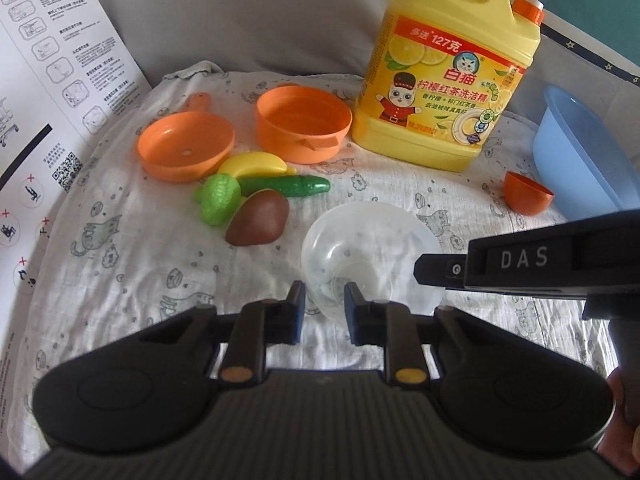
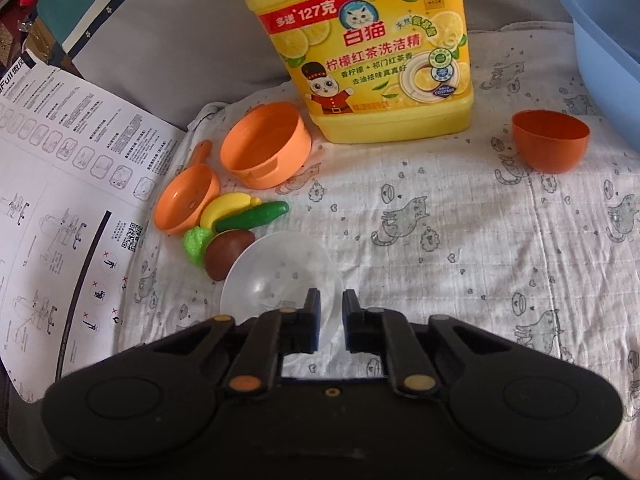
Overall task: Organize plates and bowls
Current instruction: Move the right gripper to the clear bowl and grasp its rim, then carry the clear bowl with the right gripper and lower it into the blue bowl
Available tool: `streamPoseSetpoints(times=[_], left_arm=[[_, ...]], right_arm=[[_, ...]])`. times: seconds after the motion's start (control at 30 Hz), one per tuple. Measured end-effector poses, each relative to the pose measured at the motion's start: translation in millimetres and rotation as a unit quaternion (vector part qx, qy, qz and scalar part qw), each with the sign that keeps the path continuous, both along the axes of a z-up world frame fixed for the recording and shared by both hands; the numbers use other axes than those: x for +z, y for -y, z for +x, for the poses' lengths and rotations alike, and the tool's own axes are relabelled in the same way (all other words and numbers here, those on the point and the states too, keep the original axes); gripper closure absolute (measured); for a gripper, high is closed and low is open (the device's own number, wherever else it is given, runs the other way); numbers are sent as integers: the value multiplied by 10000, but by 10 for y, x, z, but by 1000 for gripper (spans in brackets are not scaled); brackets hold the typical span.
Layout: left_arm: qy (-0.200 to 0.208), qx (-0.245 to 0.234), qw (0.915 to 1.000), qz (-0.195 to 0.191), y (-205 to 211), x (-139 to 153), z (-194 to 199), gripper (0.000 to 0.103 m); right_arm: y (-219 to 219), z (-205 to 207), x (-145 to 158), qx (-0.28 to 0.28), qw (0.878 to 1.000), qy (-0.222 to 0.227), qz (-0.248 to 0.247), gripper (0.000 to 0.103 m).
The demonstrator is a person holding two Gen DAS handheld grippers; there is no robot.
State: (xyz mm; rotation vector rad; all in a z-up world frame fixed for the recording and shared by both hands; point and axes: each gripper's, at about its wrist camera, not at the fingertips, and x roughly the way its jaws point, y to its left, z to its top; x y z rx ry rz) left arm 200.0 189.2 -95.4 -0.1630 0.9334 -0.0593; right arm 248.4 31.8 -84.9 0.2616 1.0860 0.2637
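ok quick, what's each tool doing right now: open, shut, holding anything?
Left tool: open, fingers straddling the near rim of the clear bowl, not clamped.
Right tool: open, holding nothing, at the same bowl's near rim.

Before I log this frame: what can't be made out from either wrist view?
- Clear bowl: near rim hidden behind the right gripper; whether either gripper touches it is unclear.
- Left gripper: its fingers overlap the bowl's near edge too.
- Blue basin: cut off by the frame edge in both views; contents unseen.
- Leaflet: print too small to read.
- Detergent jug: top cropped in the right view.
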Motion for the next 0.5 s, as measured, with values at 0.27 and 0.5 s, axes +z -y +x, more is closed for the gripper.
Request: streamPoseSetpoints(times=[0.27, 0.5], left_arm=[[13, -29, 10000, 95, 68, 164, -211, 84], [20, -158, 9998, 100, 203, 351, -552, 84]], right_arm=[[64, -230, 175, 76, 9999, 135, -16, 91], [214, -597, 383, 86, 9997, 245, -37, 91]])
